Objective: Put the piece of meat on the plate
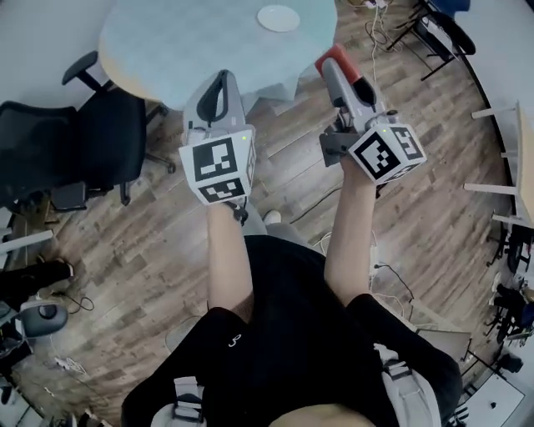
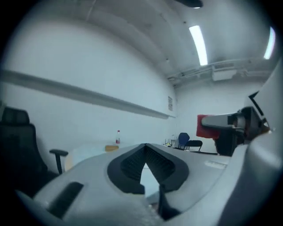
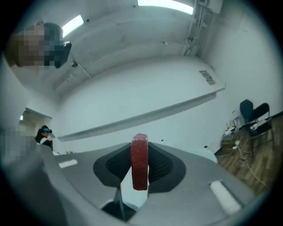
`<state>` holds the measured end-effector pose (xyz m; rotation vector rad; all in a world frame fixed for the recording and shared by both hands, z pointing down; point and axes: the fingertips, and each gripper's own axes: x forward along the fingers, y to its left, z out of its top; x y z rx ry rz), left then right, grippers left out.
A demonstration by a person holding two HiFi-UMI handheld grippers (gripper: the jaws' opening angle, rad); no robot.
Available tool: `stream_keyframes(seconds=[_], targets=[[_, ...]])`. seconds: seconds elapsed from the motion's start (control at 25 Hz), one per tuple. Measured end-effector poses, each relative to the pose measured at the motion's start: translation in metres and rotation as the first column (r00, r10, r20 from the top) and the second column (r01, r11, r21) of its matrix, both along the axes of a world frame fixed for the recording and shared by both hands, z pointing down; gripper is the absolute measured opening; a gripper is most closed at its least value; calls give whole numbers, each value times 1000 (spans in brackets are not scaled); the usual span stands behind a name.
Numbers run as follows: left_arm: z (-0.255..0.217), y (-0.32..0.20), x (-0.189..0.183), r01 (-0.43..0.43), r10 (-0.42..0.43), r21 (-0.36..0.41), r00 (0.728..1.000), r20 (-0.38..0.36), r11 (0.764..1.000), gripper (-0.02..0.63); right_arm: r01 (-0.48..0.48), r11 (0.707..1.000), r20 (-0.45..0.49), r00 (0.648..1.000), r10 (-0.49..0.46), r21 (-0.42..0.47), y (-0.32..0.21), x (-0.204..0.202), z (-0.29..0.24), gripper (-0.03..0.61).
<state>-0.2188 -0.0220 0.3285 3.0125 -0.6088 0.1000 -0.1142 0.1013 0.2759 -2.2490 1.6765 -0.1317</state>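
A white plate [image 1: 278,17] lies on the far side of a round pale table [image 1: 167,46]. The piece of meat [image 1: 335,56] is a flat red slab, and my right gripper [image 1: 337,70] is shut on it, held up in the air short of the table's right edge. In the right gripper view the meat [image 3: 139,161] stands on edge between the dark pads, with the gripper [image 3: 139,170] pointing about level at a wall. My left gripper [image 1: 220,79] is shut and empty over the table's near edge; its tips [image 2: 145,145] meet. The left gripper view also shows the meat [image 2: 204,126] at its right.
A black office chair [image 1: 79,142] stands left of the table on the wooden floor [image 1: 434,192]. Cables and stands crowd the upper right corner [image 1: 409,25]. A small bottle [image 2: 118,137] stands on the table, and a blue chair [image 2: 183,139] sits beyond it.
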Motion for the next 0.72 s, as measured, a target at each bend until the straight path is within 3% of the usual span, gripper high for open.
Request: stream_keyframes(seconds=[0.08, 0.16, 0.44, 0.72], targets=[[24, 15, -7, -19, 23, -114, 999, 32, 993, -5, -67, 995, 0, 998, 67, -76, 25, -10, 16, 103], [18, 18, -7, -40, 42, -140, 999, 10, 989, -5, -92, 989, -21, 996, 90, -117, 38, -15, 18, 103], [-18, 33, -9, -113, 114, -36, 993, 31, 993, -5, -108, 988, -12, 994, 107, -111, 37, -31, 18, 103], [-12, -9, -29, -105, 108, -47, 993, 57, 993, -5, -34, 993, -21, 999, 32, -112, -11, -54, 20, 103]])
